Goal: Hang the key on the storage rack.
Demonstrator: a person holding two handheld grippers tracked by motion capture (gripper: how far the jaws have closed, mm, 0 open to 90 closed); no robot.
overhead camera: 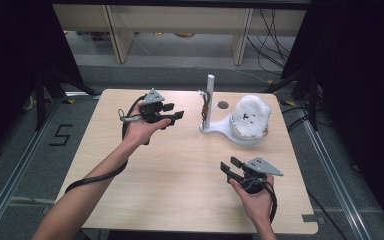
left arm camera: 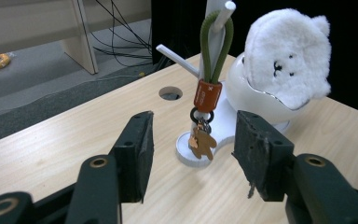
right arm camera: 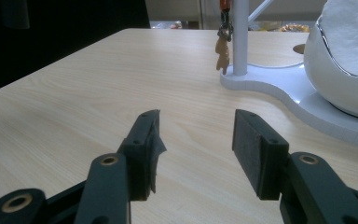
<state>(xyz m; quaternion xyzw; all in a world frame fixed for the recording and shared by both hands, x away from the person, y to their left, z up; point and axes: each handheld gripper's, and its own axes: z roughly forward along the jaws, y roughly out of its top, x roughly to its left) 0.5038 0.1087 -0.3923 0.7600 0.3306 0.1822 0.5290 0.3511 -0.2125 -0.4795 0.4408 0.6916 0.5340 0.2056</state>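
A white stand with an upright post rises from the table's far middle. From a peg on the post hangs a keychain with a green loop, an orange collar and a small brown bear charm. A white fluffy bear-face pouch rests in the stand's bowl. My left gripper is open, held left of the post and pointing at the keychain, with a gap between them. My right gripper is open over the near right of the table, empty. The charm and post lie ahead of it.
The light wooden table has a round cable hole behind the stand. Beyond the far edge are wooden furniture legs and loose cables on the floor. Dark curtains flank both sides.
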